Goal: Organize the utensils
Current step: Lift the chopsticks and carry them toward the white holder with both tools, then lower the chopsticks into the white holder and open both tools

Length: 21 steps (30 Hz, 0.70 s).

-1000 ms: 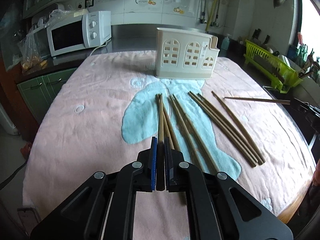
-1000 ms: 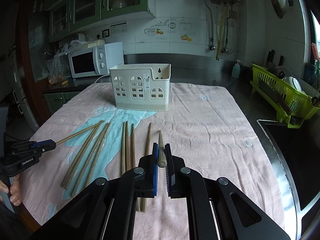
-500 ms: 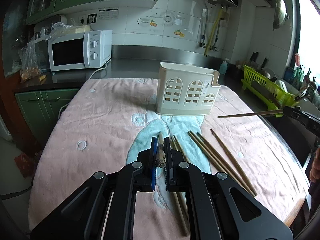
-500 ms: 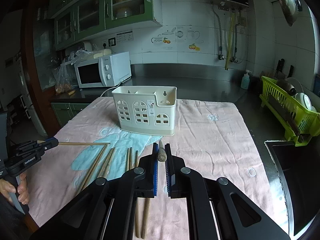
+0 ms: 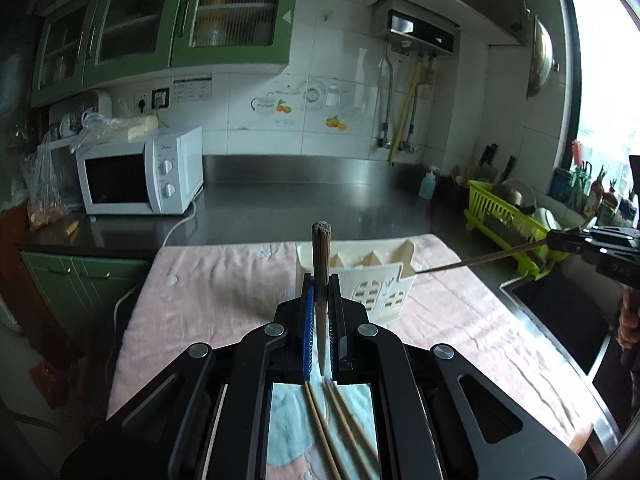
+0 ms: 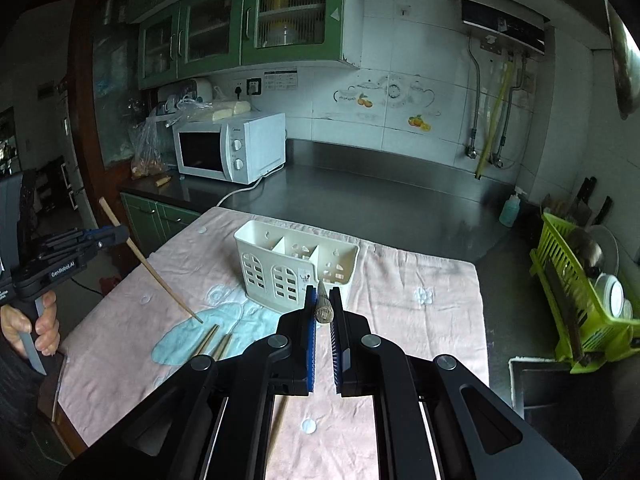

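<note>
Now-lifted brown chopstick (image 5: 321, 256), seemingly round-ended

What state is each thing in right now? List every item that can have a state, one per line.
left gripper: shut on a chopstick, lifted off the cloth.
left chopstick: held, tilted.
right gripper: shut on a chopstick.
right chopstick: held, pointing toward the holder.
utensil holder: upright on the pink cloth; its visible compartments look empty.
loose chopsticks: lying flat on the cloth.
microwave: door closed.
</note>
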### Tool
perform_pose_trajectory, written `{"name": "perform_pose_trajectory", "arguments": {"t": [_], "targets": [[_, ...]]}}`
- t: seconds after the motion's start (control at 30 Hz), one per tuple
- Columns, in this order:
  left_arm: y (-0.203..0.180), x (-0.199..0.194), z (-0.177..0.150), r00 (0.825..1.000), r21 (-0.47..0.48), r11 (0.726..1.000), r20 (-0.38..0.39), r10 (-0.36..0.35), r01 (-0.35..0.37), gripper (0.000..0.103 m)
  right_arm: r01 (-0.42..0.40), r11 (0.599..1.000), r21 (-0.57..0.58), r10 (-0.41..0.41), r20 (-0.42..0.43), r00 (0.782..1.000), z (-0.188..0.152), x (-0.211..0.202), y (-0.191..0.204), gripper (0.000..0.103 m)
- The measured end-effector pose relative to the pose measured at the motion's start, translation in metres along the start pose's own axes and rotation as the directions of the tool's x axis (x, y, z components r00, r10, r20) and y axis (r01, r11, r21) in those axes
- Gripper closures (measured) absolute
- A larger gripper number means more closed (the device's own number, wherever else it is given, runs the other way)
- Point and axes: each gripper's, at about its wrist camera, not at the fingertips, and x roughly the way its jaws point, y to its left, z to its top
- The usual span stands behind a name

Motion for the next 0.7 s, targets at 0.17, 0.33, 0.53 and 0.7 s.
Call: {"name": "perform_pose_trajectory", "arguments": {"t": [0.17,0.33,0.53,0.7], "targets": [[-0.008,-0.004,0.055,0.994,0.000,1.000,0.107,0.004,-0.004,0.098,-0.019,0.998,-0.053,0.015,-0.079,0.997,0.032,0.022,-0.001,0.097],[-0.006,0.025,0.086,0.991,-0.012,1.000,0.132,0.030,-0.029,0.098,-0.019,0.997,-0.074,0.006,-0.171,0.985,0.050,0.054,-0.005,0.097],[0.000,0.077,0.099,0.997,-0.039,0.999,0.068,0.037,-0.035,0.098,-0.014,0.998,-0.068,-0.003,-0.244,0.970,0.059,0.086,-0.015,0.097],[-0.001,0.119,0.096,0.998,-0.018,0.999,-0.037,0.047,-0.047,0.098,-0.026,0.997,-0.073,0.002,-0.310,0.951,0.062,0.111,-0.018,0.097]]}}
